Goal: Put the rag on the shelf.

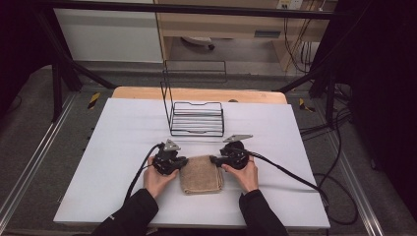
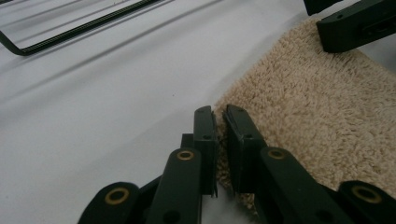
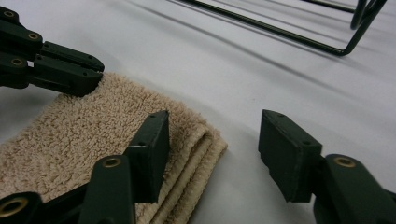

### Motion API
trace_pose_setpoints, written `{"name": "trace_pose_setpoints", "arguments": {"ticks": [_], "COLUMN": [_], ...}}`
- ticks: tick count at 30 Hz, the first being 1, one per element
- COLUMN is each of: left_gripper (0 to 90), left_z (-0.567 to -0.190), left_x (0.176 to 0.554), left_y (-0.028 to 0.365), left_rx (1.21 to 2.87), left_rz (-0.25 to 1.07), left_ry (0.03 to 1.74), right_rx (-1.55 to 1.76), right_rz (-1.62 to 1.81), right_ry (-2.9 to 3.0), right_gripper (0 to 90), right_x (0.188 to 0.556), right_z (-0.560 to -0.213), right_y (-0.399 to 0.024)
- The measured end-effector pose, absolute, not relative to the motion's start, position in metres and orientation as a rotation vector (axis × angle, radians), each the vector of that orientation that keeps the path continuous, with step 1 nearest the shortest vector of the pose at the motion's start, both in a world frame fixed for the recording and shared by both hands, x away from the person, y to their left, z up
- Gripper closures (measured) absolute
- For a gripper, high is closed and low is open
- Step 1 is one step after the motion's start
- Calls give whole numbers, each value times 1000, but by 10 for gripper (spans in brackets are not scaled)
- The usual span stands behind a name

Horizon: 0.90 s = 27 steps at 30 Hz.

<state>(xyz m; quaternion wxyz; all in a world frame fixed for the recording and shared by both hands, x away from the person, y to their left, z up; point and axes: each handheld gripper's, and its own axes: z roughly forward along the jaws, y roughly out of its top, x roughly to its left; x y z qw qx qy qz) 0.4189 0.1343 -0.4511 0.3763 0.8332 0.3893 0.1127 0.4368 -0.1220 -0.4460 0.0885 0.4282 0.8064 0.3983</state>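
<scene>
The folded towel (image 1: 201,174) lay low in the centre of the frame on the desk (image 1: 123,142), below the wire rack (image 1: 195,118). Our left tool (image 2: 220,122) pinched its left corner tight. Our right tool (image 3: 214,140) was spread, straddling the right corner. We judged the grasping half done; next called for clamping that corner before lifting.

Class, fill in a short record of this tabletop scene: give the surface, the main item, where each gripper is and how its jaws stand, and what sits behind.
surface: white table
main item: folded beige towel, lying flat
left gripper: shut on the towel's corner
right gripper: jaws apart, one over the towel's folded corner, the other over the bare table, not pressing on it
behind: black wire rack, standing apart from the towel
</scene>
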Motion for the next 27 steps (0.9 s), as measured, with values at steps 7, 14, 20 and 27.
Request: {"name": "trace_pose_setpoints", "arguments": {"ticks": [7,14,20,27], "left_gripper": [826,825,825,825], "left_z": [-451,-451,-451,-452], "left_x": [419,419,419,419], "left_y": [134,134,134,134], "left_rx": [2134,2133,2132,2128], "left_rz": [292,291,292,291], "left_ry": [991,989,988,989], "right_rx": [1291,1316,1326,1335], "right_rz": [1192,1198,1217,1225], "right_ry": [2425,2439,2451,2462], "right_gripper": [577,644,741,795], "right_x": [437,436,435,434], "right_z": [-450,-452,-453,-453], "right_y": [-120,-119,-117,-116]}}
